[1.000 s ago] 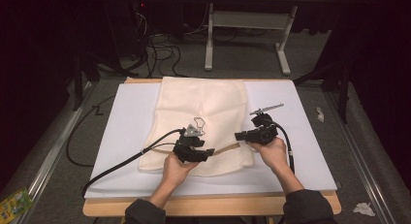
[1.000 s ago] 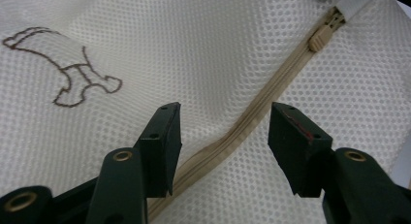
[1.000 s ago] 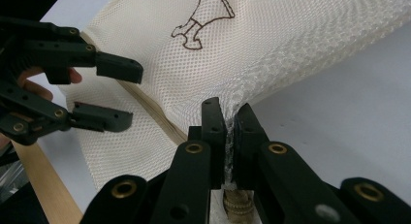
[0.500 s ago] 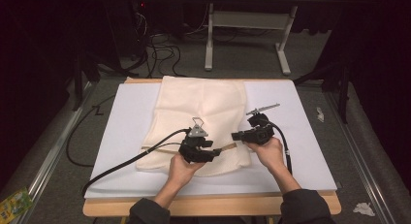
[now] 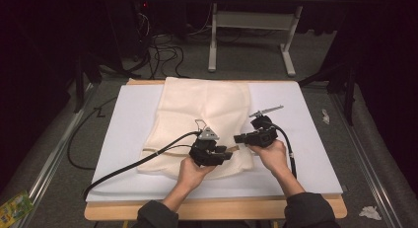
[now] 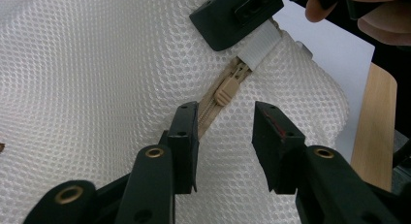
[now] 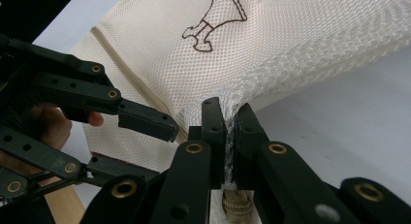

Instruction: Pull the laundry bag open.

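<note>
A cream mesh bag [image 5: 207, 107] lies flat on the white board [image 5: 300, 119]. Its tan zip runs along the near edge, and the zip pull [image 6: 227, 89] sits just ahead of my left gripper [image 6: 222, 136]. The left jaws have just been closing; they stand apart on either side of the zip line and press on nothing. My right gripper [image 7: 227, 132] is shut on the bag's mesh at the zip's end, where a white tab [image 6: 259, 45] shows. In the high view the left gripper [image 5: 230, 150] and right gripper [image 5: 240, 138] point at each other, almost tip to tip.
A brown stitched figure [image 7: 213, 20] marks the bag. The wooden table edge [image 5: 222, 208] lies near the person. A black cable [image 5: 133, 164] trails left across the board. Beyond the table are a desk frame [image 5: 251, 35] and floor cables. Paper scraps [image 5: 369, 212] lie on the floor.
The left gripper has edged right towards the right gripper and its jaws have narrowed around the zip line. The right gripper has kept still on the bag's end.
</note>
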Tool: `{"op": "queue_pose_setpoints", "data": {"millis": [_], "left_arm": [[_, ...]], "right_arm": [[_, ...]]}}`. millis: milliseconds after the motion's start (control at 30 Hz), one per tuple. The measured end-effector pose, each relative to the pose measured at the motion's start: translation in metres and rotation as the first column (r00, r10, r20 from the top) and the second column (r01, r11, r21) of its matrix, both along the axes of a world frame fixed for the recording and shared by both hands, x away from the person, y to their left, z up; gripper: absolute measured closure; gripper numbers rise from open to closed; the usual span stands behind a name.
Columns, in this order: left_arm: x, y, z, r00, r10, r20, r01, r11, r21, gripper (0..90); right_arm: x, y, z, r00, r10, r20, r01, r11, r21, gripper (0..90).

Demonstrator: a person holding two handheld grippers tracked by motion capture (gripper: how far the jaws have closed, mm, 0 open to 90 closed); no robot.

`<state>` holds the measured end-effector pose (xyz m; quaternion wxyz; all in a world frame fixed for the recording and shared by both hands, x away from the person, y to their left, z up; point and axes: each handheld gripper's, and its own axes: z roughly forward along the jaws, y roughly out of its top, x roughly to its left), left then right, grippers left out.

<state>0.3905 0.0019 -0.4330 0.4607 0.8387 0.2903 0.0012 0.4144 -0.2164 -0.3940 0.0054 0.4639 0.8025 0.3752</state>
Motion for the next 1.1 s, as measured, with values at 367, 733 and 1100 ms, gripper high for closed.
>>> {"op": "queue_pose_setpoints", "data": {"millis": [367, 733, 1100], "left_arm": [[0.005, -0.004, -0.004, 0.9994, 0.005, -0.035, -0.007, 0.9992, -0.04, 67.0], [0.009, -0.005, -0.006, 0.9981, -0.007, -0.061, 0.001, 0.9954, -0.096, 74.2], [0.012, -0.006, -0.006, 0.9973, -0.01, -0.072, 0.002, 0.9939, -0.111, 78.9]], "right_arm": [[-0.001, 0.004, -0.001, 0.9999, 0.01, 0.003, -0.01, 1.0, 0.004, 87.6], [-0.001, 0.006, 0.0, 0.9998, 0.02, 0.009, -0.02, 1.0, 0.019, 87.6], [-0.001, 0.007, 0.0, 0.9998, 0.018, 0.01, -0.018, 1.0, 0.012, 87.6]]}}
